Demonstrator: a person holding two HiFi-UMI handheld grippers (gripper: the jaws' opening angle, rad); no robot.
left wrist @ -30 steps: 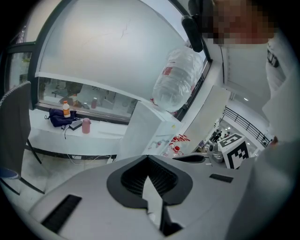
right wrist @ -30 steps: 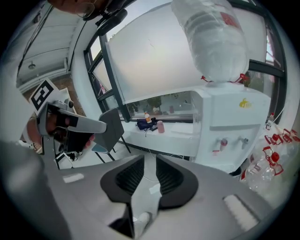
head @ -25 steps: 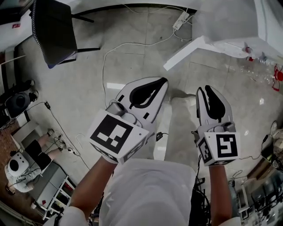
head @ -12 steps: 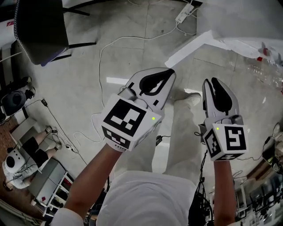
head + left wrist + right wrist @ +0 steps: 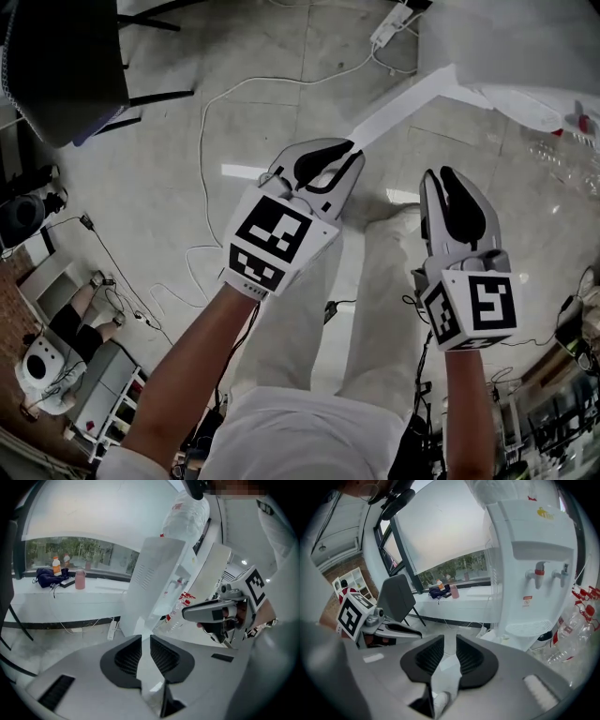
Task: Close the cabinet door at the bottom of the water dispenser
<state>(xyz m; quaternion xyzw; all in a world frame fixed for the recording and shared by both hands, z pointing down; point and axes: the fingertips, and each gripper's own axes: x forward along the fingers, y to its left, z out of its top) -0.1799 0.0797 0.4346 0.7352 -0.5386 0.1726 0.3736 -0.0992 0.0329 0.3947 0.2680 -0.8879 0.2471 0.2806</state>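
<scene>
The white water dispenser (image 5: 534, 550) stands at the top right of the head view, its bottom cabinet door (image 5: 398, 103) swung open over the floor. My left gripper (image 5: 349, 150) points down with its tips close to the door's free end; I cannot tell whether they touch it. Its jaws are opening, with a narrow gap and nothing between them (image 5: 146, 639). My right gripper (image 5: 439, 180) hangs to the right, short of the dispenser. A small gap shows between its jaws, and they hold nothing (image 5: 450, 641).
A black chair (image 5: 66, 56) stands at the upper left. A power strip with a white cable (image 5: 389, 28) lies by the dispenser. Empty plastic bottles (image 5: 562, 155) lie to its right. The person's legs (image 5: 375, 281) are below the grippers. Someone sits at the lower left (image 5: 42, 361).
Both grippers have come down toward the floor, the left one further. The left gripper's tips now sit next to the free end of the open door.
</scene>
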